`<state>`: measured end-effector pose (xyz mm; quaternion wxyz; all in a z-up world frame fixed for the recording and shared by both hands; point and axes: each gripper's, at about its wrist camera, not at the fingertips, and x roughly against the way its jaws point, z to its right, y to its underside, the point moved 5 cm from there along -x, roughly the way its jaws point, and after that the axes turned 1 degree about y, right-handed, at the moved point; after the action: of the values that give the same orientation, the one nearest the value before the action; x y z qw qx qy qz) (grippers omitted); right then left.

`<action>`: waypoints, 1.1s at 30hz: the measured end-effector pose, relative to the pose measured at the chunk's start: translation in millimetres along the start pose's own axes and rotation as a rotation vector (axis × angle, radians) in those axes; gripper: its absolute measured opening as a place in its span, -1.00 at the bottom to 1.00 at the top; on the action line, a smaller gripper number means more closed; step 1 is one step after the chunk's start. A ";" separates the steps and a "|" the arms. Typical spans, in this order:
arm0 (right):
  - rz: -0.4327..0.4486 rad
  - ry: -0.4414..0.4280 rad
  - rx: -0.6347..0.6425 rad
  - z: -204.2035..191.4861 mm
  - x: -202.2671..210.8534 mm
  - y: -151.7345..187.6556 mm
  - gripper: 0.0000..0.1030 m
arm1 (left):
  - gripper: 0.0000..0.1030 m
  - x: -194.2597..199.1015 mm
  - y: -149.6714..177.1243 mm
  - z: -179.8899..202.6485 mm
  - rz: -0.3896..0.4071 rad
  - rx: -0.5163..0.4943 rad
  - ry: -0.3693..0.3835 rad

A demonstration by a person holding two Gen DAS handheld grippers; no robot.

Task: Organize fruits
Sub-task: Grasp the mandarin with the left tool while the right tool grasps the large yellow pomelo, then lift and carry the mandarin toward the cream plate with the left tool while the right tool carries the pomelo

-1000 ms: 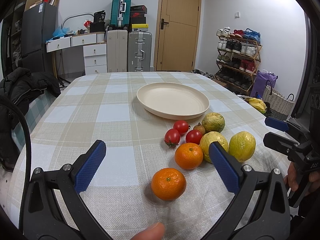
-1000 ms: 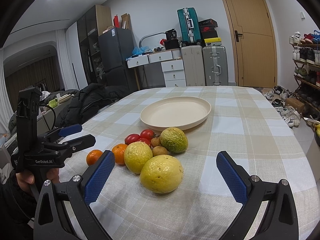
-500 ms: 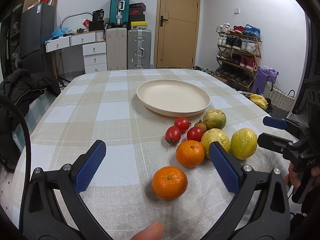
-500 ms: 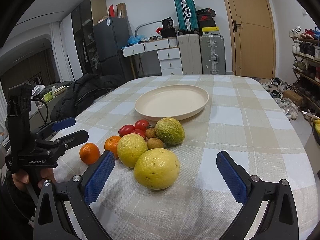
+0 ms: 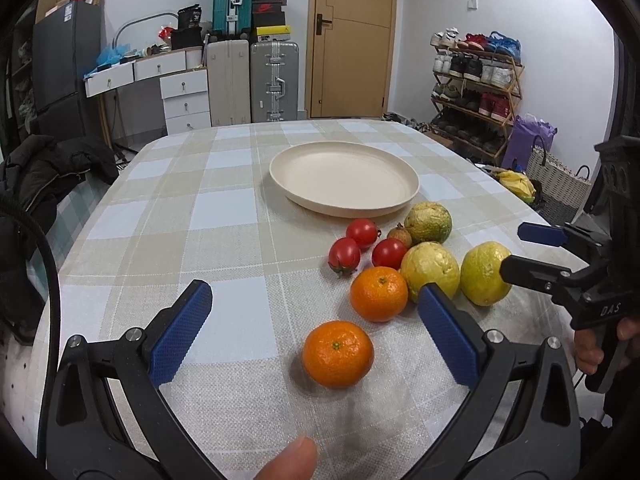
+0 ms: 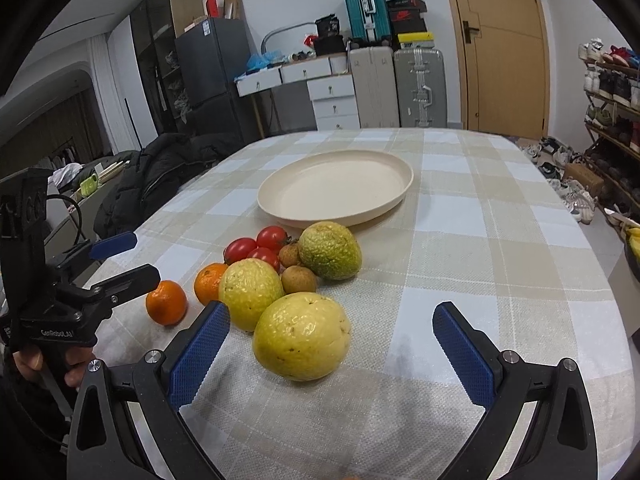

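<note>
A cream plate (image 5: 344, 178) (image 6: 336, 188) sits mid-table with nothing on it. In front of it lies a cluster of fruit: three red tomatoes (image 5: 362, 232), two small brown fruits (image 6: 298, 278), a green-yellow citrus (image 6: 330, 250), two yellow citrus (image 6: 302, 340) (image 5: 430, 270) and two oranges (image 5: 338, 354) (image 5: 378, 294). My left gripper (image 5: 316, 332) is open, its fingers either side of the nearest orange, just above the cloth. My right gripper (image 6: 330, 342) is open, with the nearest yellow citrus between its blue pads (image 6: 200, 354).
The table wears a beige and blue checked cloth (image 5: 224, 216). A black jacket (image 5: 48, 168) hangs at the table's left edge. Suitcases (image 5: 274, 80), drawers and a door stand behind. A shoe rack (image 5: 476, 92) and bags are on the right. A fingertip (image 5: 292, 462) shows at bottom.
Both grippers have tilted down and moved slightly closer to the fruit. The fruit and plate have not moved. Both stay open.
</note>
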<state>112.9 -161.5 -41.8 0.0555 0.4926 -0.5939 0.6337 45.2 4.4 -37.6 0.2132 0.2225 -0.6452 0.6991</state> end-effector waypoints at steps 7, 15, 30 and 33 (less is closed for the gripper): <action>-0.089 -0.030 -0.002 -6.3 -15.2 6.0 1.00 | 0.99 -9.8 8.3 -1.3 -0.116 -0.010 0.005; -0.133 -0.093 -0.007 -13.1 -20.6 10.7 0.52 | 0.83 -28.7 14.4 4.0 -0.199 -0.042 0.011; -0.143 -0.113 -0.023 -13.3 -21.3 11.8 0.20 | -0.25 -42.2 26.6 16.6 -0.276 -0.084 0.087; -0.143 -0.110 -0.016 -13.3 -21.2 12.5 0.13 | -0.26 -41.9 26.4 15.6 -0.274 -0.072 0.084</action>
<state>108.1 -143.5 -62.6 0.0719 0.5673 -0.5645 0.5953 64.3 -13.6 -82.4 0.3414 0.2710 -0.6240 0.6485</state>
